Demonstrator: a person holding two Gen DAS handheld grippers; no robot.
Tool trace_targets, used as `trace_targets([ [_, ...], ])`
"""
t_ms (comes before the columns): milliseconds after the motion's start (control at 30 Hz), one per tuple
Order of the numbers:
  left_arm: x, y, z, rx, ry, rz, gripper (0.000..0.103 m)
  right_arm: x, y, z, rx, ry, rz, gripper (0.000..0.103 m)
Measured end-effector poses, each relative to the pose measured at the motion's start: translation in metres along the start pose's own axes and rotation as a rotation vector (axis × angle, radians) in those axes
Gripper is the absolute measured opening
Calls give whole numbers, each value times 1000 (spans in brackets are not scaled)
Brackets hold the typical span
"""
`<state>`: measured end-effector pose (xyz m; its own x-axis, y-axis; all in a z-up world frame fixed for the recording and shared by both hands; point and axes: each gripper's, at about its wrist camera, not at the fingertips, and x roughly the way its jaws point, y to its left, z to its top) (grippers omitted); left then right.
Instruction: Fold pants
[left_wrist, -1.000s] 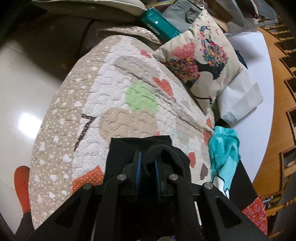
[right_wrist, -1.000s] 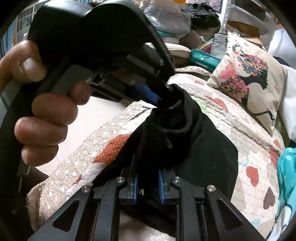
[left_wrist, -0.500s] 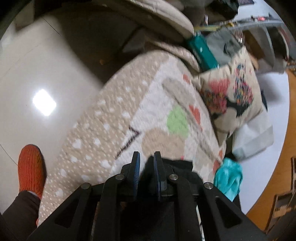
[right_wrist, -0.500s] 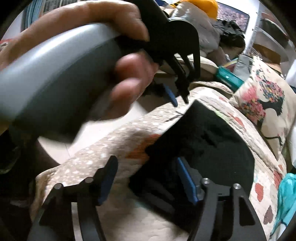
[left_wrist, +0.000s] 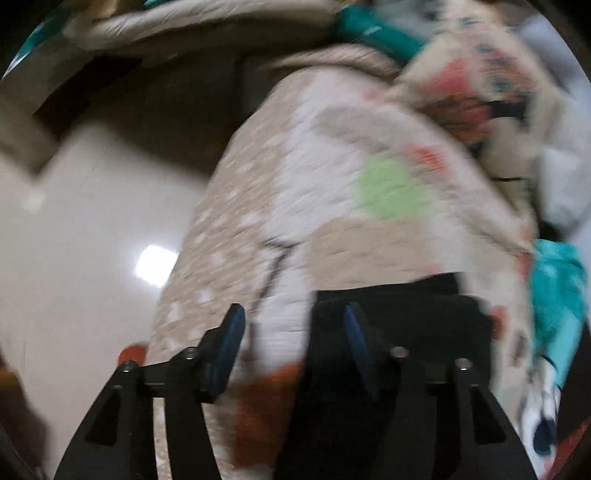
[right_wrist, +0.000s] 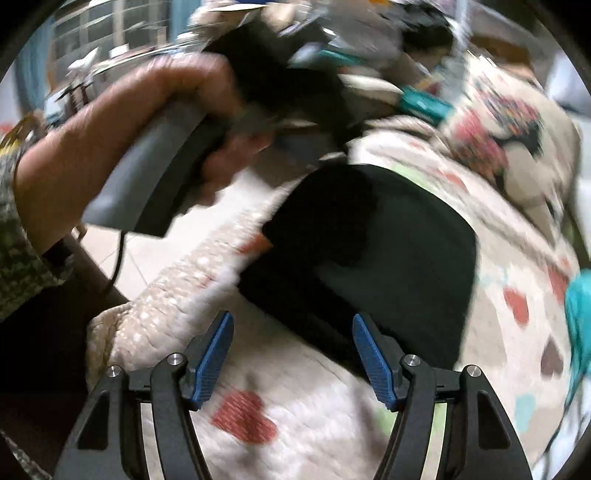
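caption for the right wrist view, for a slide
Open right gripper above folded black pants on a heart-patterned quilt, left hand beyond.

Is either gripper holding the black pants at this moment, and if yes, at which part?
Neither. The left gripper and right gripper both stand open with nothing between the fingers; the black pants lie folded on the quilt.

quilt (right_wrist: 295, 417): heart-patterned, covers sofa
cushion (right_wrist: 506, 136): floral, at back
teal cloth (left_wrist: 557, 295): right edge
floor (left_wrist: 74, 236): glossy
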<state>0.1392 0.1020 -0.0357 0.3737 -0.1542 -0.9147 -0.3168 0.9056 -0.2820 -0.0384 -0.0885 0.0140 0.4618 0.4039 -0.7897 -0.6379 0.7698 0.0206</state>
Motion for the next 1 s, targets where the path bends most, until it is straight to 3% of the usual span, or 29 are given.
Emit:
trace_targets([
  [100, -1, 25, 4, -130, 9, -29, 63, -11, -31, 0, 114, -17, 7, 69],
  [200, -18, 47, 5, -213, -31, -60, 62, -32, -68, 2, 251, -76, 16, 69],
  [300, -33, 60, 4, -272, -57, -117, 62, -48, -106, 0, 365, -132, -79, 71],
  [367, -42, 60, 3, -274, -76, -145, 62, -54, -128, -2, 429, -145, -145, 71],
  [467, -50, 48, 2, -233, -96, -147, 62, -58, -152, -10, 542, -158, -149, 72],
  [667, -37, 19, -6, -142, -52, -159, 62, -31, -147, -19, 586, -85, -39, 72],
  [733, -32, 5, -10, -73, -43, -120, 62, -12, -132, -21, 559, -20, 6, 71],
  [867, -19, -20, -21, 157, -49, 163, 67, 2, -121, -35, 567, 60, 22, 72],
  [933, -15, -22, -25, 213, -56, 275, 66, 1, -124, -39, 584, 84, 22, 75],
  [1000, -13, -16, -25, 209, -52, 303, 66, 0, -125, -41, 591, 93, 15, 76],
])
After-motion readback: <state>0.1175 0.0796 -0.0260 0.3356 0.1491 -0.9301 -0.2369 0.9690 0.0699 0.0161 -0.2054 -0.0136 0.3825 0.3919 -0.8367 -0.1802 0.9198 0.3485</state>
